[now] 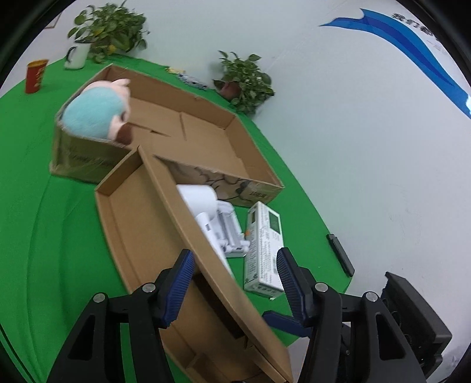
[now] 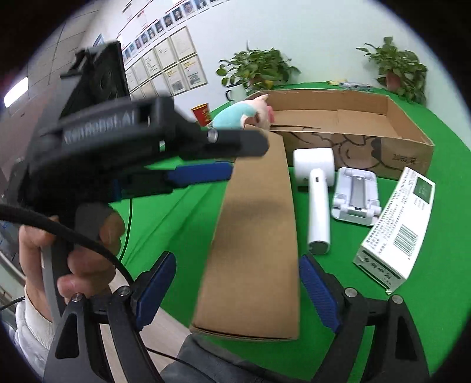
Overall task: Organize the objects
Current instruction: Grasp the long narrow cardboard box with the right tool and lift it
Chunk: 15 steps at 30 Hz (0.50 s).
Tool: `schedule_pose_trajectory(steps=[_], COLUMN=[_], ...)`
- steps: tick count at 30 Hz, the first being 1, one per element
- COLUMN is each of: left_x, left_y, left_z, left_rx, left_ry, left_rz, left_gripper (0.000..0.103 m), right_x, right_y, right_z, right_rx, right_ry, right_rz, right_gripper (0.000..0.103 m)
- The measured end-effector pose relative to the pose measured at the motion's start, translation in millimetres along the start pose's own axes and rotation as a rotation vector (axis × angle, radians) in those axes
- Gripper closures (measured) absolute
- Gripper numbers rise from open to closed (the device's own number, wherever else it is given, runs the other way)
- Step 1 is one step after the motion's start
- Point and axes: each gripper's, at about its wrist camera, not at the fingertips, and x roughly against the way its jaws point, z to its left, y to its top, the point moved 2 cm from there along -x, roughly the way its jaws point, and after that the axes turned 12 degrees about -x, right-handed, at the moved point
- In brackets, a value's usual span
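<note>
A narrow empty cardboard tray (image 1: 141, 229) lies on the green table, its near end past the table edge; in the right wrist view (image 2: 253, 241) I see its outer wall. My left gripper (image 1: 232, 282) is open, its fingers astride the tray's right wall. My right gripper (image 2: 235, 291) is open, fingers on either side of the tray's near end. A large cardboard box (image 1: 206, 141) behind holds a plush toy (image 1: 97, 113). A white hammer-shaped device (image 2: 316, 188), a white folding stand (image 2: 354, 194) and a white printed carton (image 2: 397, 227) lie right of the tray.
Two potted plants (image 1: 245, 81) (image 1: 110, 28), a white mug (image 1: 77, 54) and a red cup (image 1: 36, 76) stand at the table's far side. A black stick (image 1: 341, 254) lies at the right edge. The left gripper's body (image 2: 132, 132) crosses the right wrist view.
</note>
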Motion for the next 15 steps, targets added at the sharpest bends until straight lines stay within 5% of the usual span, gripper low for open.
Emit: schedule_pose_trajectory(steps=[6, 8, 15], left_x=[-7, -5, 21], left_y=[12, 7, -19], left_z=[-17, -13, 24], left_rx=[-0.083, -0.084, -0.015], left_ry=[0.043, 0.077, 0.190], left_rz=[-0.015, -0.005, 0.015], left_gripper=[0.047, 0.047, 0.047], right_x=[4, 4, -21], right_y=[14, 17, 11], right_z=[-33, -44, -31], right_rx=[-0.109, -0.150, -0.138], right_ry=[-0.055, -0.071, 0.027], right_rz=[-0.037, -0.034, 0.085], right_gripper=[0.044, 0.060, 0.064])
